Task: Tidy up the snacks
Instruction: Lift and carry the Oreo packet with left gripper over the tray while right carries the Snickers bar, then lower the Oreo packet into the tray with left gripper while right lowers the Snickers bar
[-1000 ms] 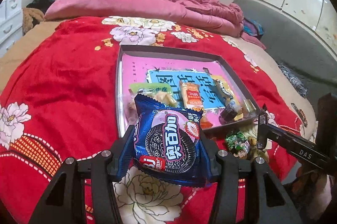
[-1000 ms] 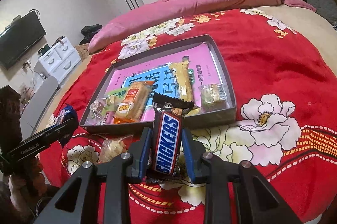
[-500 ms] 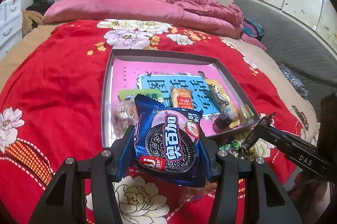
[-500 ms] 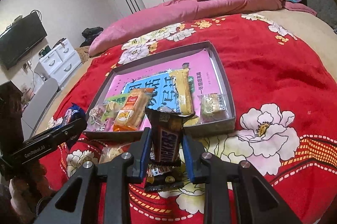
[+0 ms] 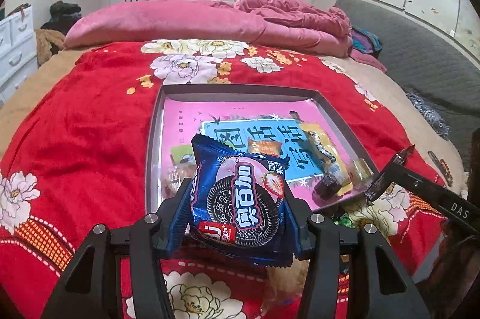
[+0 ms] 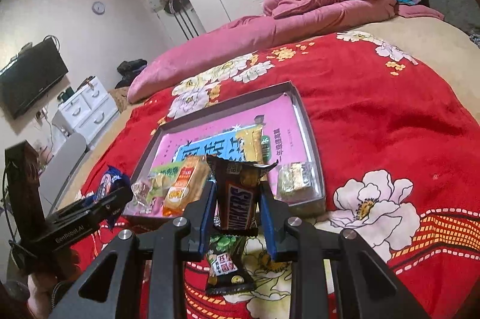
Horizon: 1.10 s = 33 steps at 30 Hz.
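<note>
A: We note the left gripper (image 5: 237,208), clamped on the blue Oreo pack (image 5: 240,199), has drifted from the tray's near-left corner toward its middle; the pack hangs above the tray (image 5: 153,145).

B: Our right gripper (image 6: 237,206) grips the Snickers bar (image 6: 238,199), now lifted over the tray's near edge. We judge both ready for placing; loose candies remain on the bed (image 6: 390,121).

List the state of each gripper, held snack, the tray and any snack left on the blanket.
left gripper: shut on Oreo packet, held upright.
right gripper: shut on Snickers bar, lifted.
tray: open, on the red blanket, several snacks inside.
dark candy packet: loose on the blanket, outside the tray.
</note>
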Each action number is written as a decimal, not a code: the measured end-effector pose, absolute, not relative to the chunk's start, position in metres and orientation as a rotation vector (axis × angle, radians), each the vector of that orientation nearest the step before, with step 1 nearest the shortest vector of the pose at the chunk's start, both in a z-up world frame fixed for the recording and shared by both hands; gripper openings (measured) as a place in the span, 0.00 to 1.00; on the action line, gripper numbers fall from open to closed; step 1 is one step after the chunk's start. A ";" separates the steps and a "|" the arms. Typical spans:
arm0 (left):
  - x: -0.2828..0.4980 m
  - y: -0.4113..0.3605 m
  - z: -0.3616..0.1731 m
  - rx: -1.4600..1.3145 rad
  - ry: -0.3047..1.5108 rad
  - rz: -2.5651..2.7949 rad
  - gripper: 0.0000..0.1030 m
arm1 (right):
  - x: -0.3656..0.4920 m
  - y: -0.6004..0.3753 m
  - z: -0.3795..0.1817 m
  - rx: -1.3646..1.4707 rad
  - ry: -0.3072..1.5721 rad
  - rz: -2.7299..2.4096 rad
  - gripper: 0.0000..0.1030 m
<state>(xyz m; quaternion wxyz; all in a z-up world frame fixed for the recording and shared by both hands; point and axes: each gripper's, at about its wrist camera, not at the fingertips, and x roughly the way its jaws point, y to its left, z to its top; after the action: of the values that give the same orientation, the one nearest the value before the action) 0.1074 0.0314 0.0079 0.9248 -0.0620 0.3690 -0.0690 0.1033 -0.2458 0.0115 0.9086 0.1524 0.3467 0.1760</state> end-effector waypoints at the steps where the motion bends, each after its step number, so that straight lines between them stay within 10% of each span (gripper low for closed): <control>1: 0.108 0.031 0.008 -0.128 0.758 -0.141 0.54 | 0.104 -0.246 0.012 0.314 0.715 0.361 0.28; 33: 0.139 0.029 -0.008 -0.141 0.802 -0.116 0.54 | 0.134 -0.246 0.005 0.286 0.726 0.330 0.28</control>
<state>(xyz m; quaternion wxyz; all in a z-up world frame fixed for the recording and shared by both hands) 0.1387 0.0293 -0.0081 0.9165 -0.0688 0.3899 -0.0562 0.1340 -0.2456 0.0047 0.9115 0.1389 0.3525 0.1601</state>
